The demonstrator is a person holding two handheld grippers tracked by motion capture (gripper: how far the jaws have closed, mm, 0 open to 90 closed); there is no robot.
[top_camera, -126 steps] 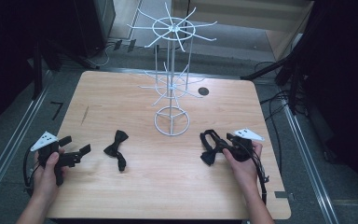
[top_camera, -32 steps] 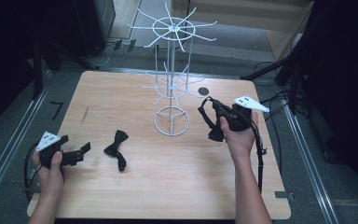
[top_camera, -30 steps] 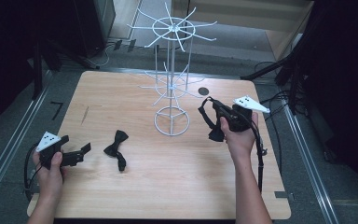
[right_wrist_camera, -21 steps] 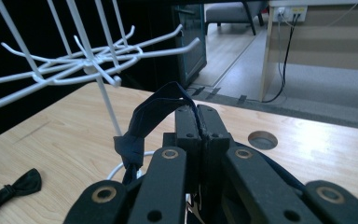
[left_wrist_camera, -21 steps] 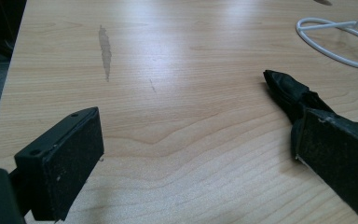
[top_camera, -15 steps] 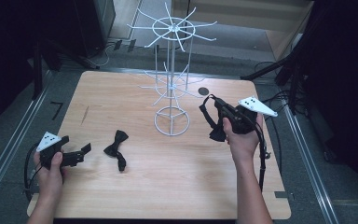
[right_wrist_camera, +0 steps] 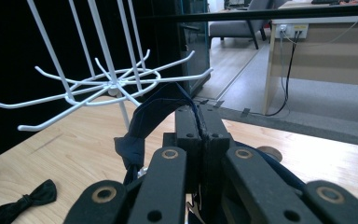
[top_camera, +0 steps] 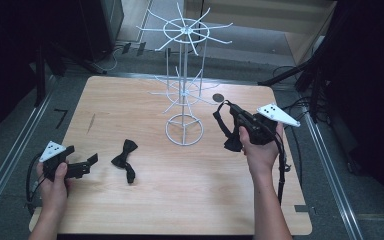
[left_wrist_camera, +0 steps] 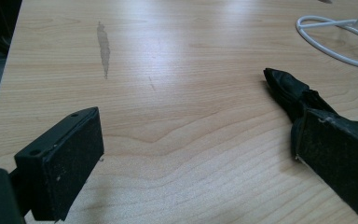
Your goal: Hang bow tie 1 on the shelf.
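Our right gripper [right_wrist_camera: 199,121] has its jaws pressed together on the strap of a dark bow tie [right_wrist_camera: 137,128], which dangles just beside the white wire rack [top_camera: 184,90]. Our left gripper [top_camera: 82,165] rests wide open on the table [top_camera: 190,200], near a second bow tie [top_camera: 125,160].

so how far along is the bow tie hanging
Nothing hangs on the white wire rack yet. In hand: the right tongs are shut on one bow tie's strap, lifted off the table beside the rack's lower hooks. Left to do: hook that one on, then the second bow tie, which lies on the table near the open left tongs.
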